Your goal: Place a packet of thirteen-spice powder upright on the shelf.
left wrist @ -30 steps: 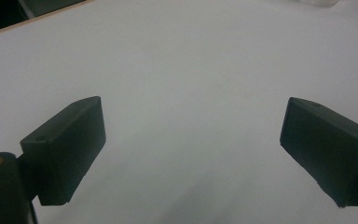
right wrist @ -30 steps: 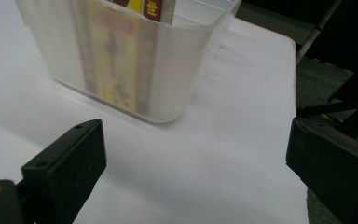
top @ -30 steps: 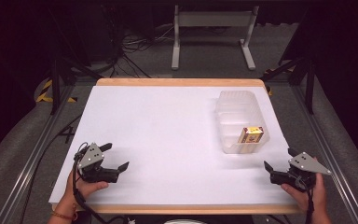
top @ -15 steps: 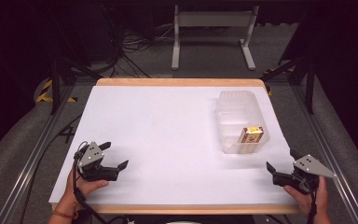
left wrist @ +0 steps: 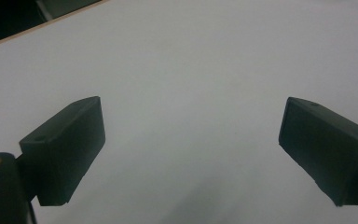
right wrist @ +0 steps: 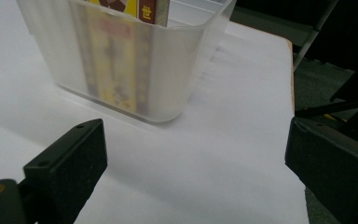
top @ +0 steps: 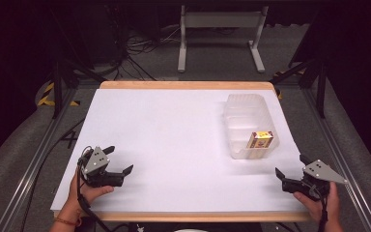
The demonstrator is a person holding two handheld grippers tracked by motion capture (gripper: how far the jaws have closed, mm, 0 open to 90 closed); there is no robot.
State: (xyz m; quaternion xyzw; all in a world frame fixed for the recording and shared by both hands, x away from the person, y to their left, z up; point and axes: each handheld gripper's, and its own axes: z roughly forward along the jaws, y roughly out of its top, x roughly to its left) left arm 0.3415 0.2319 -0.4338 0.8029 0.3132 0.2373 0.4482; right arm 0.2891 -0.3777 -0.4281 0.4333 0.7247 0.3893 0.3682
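A: What is changed since a second ago?

B: The right gripper (top: 291, 175) has been drawn back toward the table's (top: 174, 125) near edge, away from the translucent plastic bin (top: 239, 116). The left gripper (top: 120, 163) has not been moved, well apart from the bin.

A: And the jaws?

B: Both pairs are held wide apart, and nothing is gripped.

A: Where is the yellow box (top: 260, 139)?

B: It is stood inside the bin, at its near end. A placing is judged to be finished.

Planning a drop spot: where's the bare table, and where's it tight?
Bare: everything left of the clear bin, from the far edge to the left tongs. Tight: the strip between the bin, holding a yellow box, and the right tongs.
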